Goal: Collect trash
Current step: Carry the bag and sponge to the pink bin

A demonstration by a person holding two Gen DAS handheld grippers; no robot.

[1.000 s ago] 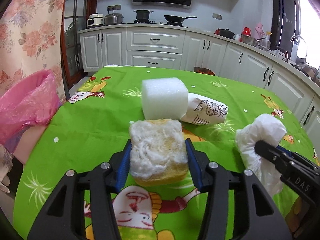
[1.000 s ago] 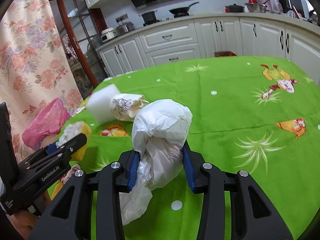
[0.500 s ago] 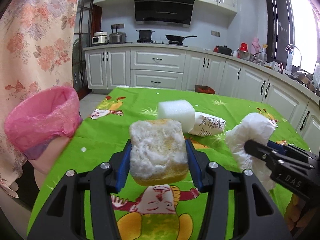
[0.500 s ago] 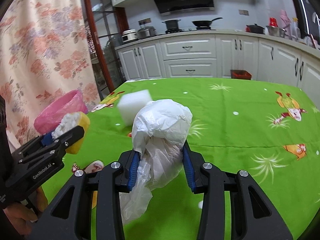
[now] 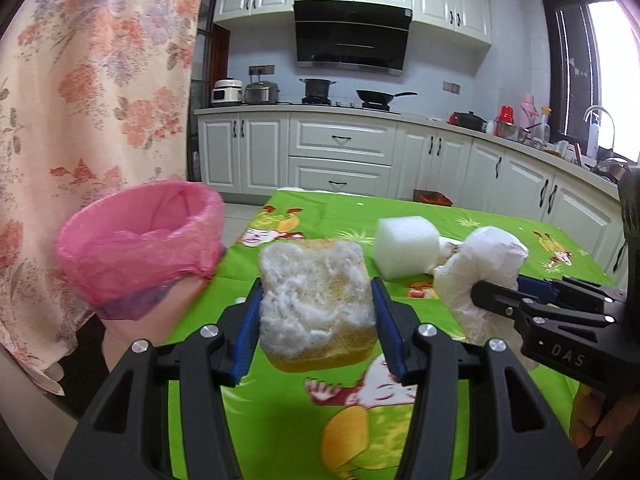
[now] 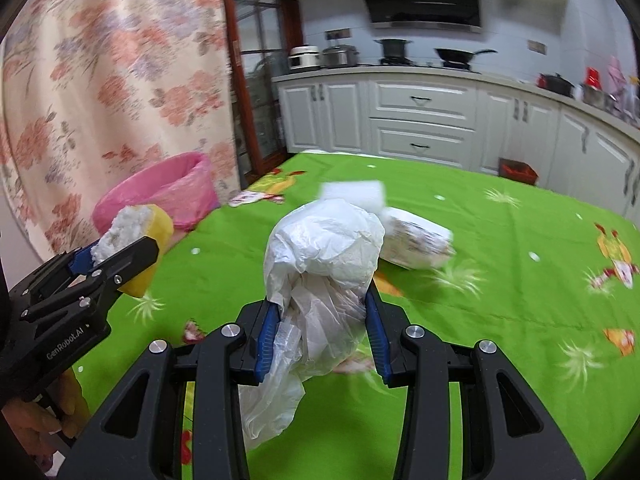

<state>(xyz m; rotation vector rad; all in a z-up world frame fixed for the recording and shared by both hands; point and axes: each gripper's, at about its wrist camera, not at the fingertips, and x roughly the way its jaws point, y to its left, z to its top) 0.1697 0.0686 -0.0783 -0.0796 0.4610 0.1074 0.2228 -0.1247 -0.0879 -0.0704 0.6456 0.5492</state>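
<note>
My left gripper (image 5: 316, 322) is shut on a worn yellow sponge (image 5: 316, 300) with a white fuzzy top, held above the green tablecloth (image 5: 500, 228). The same sponge (image 6: 134, 236) shows at the left of the right wrist view. My right gripper (image 6: 320, 320) is shut on a crumpled white plastic bag (image 6: 324, 264), whose tail hangs below the fingers; that bag (image 5: 480, 268) sits right of the sponge in the left wrist view. A bin lined with a pink bag (image 5: 140, 240) stands beside the table's left edge, left of the sponge, mouth open.
On the table behind lie a white foam block (image 5: 404, 246) and a patterned paper packet (image 6: 416, 242). A floral curtain (image 5: 92, 92) hangs behind the bin. White kitchen cabinets (image 5: 340, 152) line the far wall. A hand (image 6: 36, 420) holds the left gripper's handle.
Both grippers lifted their loads off the table and swung left toward the pink bin. The bin's open mouth has come into full view; the foam block and packet now lie farther behind.
</note>
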